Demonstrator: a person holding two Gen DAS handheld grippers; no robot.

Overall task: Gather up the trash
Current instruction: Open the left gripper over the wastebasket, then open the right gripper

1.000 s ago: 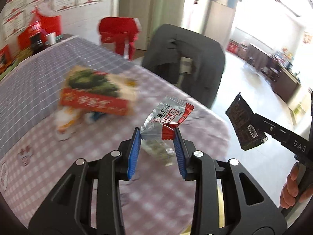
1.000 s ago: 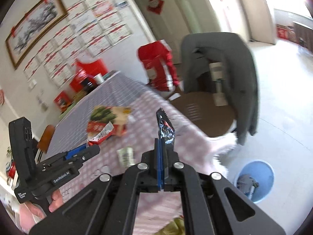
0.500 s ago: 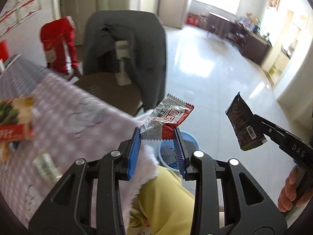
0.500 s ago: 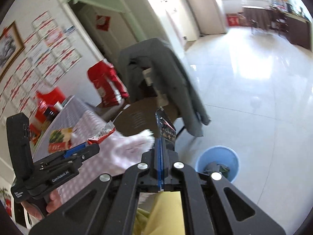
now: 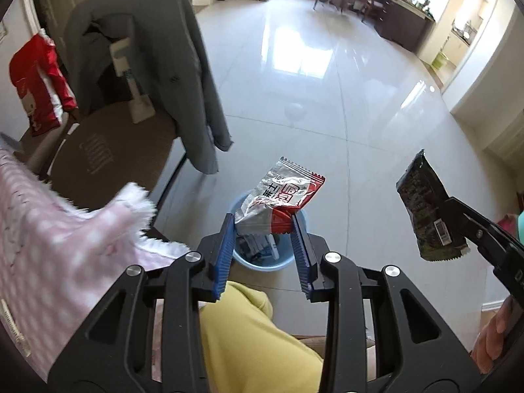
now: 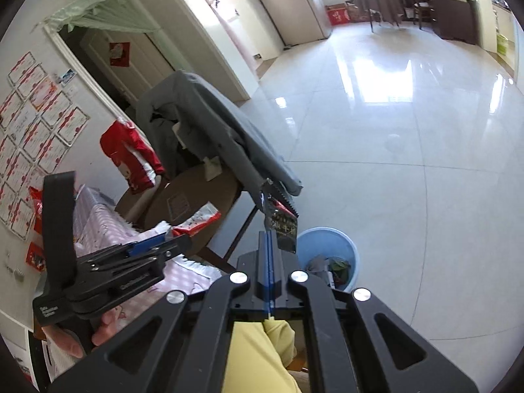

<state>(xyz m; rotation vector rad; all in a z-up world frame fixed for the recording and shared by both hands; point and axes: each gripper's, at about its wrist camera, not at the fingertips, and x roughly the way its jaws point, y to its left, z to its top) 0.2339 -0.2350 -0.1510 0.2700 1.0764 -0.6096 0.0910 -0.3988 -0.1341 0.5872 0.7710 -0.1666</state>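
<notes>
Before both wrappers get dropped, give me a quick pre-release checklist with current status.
1. Left gripper lined up over the blue bin: ok, the bin shows between its fingers.
2. Red and silver wrapper free to fall: jaws opening, wrapper between the pads.
3. Right gripper shut on the dark wrapper: ok.
4. Dark wrapper above the bin: cannot tell; in the left wrist view it hangs right of the bin.
5. Bin has room: ok, some trash inside.
6. Grey jacket clear of the bin: ok.
</notes>
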